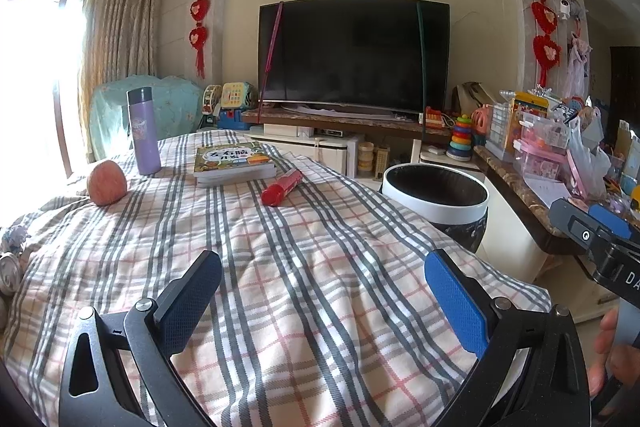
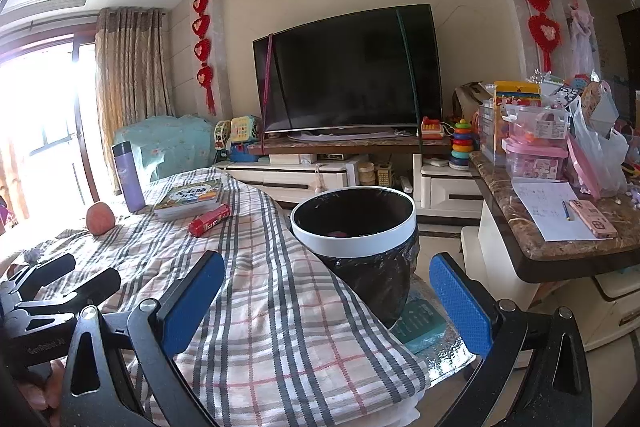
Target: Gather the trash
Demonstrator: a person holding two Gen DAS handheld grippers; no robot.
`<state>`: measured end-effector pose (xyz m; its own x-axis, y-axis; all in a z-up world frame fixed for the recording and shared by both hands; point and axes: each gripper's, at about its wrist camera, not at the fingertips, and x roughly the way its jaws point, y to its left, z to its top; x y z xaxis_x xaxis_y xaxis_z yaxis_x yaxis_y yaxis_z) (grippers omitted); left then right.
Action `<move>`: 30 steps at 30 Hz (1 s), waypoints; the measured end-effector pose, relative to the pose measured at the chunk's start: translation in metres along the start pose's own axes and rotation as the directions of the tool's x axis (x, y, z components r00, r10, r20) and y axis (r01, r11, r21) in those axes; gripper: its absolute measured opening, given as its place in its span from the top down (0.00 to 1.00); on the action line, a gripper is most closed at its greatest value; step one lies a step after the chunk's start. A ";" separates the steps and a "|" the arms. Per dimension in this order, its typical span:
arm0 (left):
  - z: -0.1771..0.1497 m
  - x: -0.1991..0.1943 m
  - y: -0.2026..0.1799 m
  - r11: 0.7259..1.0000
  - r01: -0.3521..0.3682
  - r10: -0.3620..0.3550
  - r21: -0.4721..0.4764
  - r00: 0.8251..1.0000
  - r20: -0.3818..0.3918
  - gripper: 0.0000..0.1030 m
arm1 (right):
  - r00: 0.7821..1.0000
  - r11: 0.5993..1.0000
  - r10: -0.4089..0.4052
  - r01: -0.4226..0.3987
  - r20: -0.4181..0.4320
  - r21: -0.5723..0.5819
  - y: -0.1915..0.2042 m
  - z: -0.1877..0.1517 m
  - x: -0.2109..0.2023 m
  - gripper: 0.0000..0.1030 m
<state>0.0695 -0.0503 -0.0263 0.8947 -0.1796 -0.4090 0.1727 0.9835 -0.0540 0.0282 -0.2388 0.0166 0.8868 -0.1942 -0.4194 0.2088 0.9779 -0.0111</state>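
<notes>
Status, trash collection, as I read it from both wrist views:

- Left tongs [image 1: 322, 301]: spread wide, nothing between them, hovering over the near part of the plaid cloth [image 1: 320, 287].
- Right tongs [image 2: 326, 301]: likewise wide apart and empty, at the cloth's right edge, just short of the bin.
- Trash bin [image 2: 354, 231]: white rim, black liner, standing beside the table's right edge. I make out something pinkish low inside; I cannot tell what, nor how much is already in.
- Red tube [image 1: 282, 185]: lying on its side mid-table, just beside the books [image 1: 234, 163]; I judge it the likeliest trash left, untouched.
- Crumpled cans [image 1: 10, 277]: at the far left edge, partly cut off; possibly trash too.
- Apple [image 1: 107, 183], purple flask [image 1: 143, 131]: upright or intact, I take these as keepers.

Judgement: some collecting is left, neither tool loaded
</notes>
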 end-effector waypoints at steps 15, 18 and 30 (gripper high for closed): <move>-0.001 0.004 -0.001 1.000 0.003 -0.003 0.007 1.000 -0.007 0.01 | 1.000 1.000 0.005 -0.005 0.002 -0.004 0.002 0.001 -0.001 0.00; -0.002 0.006 -0.002 1.000 0.004 -0.004 0.010 1.000 -0.009 0.01 | 1.000 1.000 0.006 -0.006 0.000 -0.003 0.003 0.000 -0.001 0.00; -0.002 0.009 -0.002 1.000 0.010 -0.010 0.012 1.000 -0.012 0.01 | 1.000 1.000 0.013 -0.013 -0.003 0.003 0.004 0.000 -0.001 0.00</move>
<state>0.0759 -0.0541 -0.0315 0.8877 -0.1891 -0.4197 0.1869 0.9813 -0.0468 0.0275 -0.2350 0.0168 0.8884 -0.1807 -0.4219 0.1980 0.9802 -0.0030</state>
